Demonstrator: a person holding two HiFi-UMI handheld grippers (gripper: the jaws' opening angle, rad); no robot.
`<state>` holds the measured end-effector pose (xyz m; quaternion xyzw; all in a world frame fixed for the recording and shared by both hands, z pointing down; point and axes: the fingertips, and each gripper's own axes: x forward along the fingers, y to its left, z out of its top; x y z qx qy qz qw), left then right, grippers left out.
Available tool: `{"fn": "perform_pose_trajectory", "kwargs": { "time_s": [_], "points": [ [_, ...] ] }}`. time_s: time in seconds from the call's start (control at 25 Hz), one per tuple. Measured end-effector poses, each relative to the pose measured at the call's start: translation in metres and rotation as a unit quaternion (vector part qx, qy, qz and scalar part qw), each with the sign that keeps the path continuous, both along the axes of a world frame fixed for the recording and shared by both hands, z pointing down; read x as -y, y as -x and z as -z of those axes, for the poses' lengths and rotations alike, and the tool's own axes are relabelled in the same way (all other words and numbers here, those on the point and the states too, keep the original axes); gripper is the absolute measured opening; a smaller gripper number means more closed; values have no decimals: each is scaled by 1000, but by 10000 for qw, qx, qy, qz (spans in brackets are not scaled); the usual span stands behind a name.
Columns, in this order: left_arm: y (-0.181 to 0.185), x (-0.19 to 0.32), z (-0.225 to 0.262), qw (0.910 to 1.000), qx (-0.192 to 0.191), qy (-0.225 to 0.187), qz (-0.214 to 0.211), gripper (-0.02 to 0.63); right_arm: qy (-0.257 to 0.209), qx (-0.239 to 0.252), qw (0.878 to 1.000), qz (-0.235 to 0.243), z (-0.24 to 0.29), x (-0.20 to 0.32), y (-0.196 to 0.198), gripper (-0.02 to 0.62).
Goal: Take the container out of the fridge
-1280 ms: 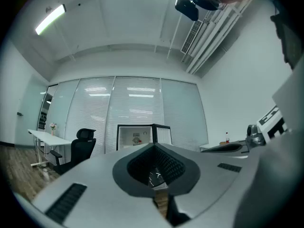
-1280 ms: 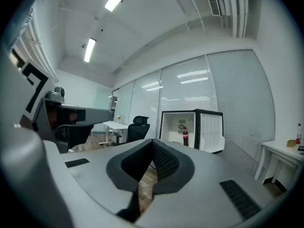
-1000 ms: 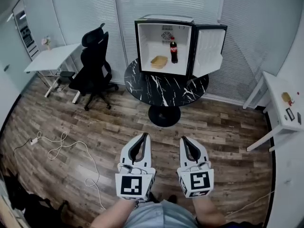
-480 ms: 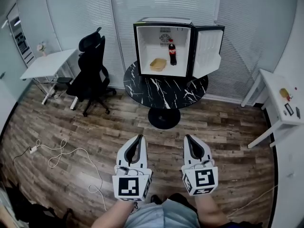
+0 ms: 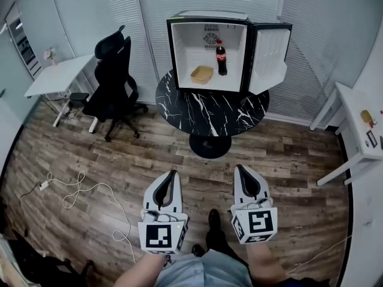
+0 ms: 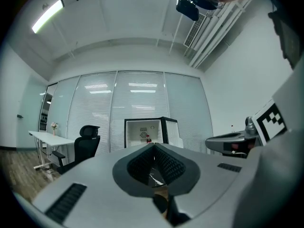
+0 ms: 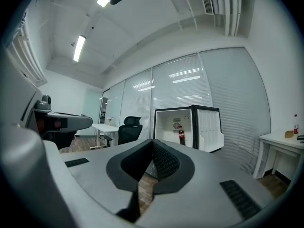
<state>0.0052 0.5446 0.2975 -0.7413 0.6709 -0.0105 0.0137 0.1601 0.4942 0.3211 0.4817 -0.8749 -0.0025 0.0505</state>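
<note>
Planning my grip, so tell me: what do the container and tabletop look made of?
Container: tan, matte, shallow open tray; probably plastic, possibly pulp, too small to tell. Tabletop: black with white veins, slight sheen; marble or a marble-look laminate.

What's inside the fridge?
In the fridge: tan container on its floor, cola bottle upright right of it, fan grille on back wall. Container's contents too small to tell.

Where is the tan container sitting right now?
In the head view the container sits top centre, inside the open fridge on the round black table, just left of the cola bottle.
</note>
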Motion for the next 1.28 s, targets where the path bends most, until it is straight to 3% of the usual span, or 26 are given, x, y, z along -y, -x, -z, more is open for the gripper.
{"fn": "perform_pose_trajectory", "kwargs": {
  "time_s": [0.64,0.96,1.28],
  "points": [
    [10,205,-1,9987,206,74,451,15,102,125,9993,332,-7,226,20,17],
    [13,260,11,9978,252,-86,610,15,-55,172,9982,571,6,287,31,17],
    [39,297,-3,9969,207,-13,754,15,21,125,9978,643,-11,329,52,17]
  ]
}}
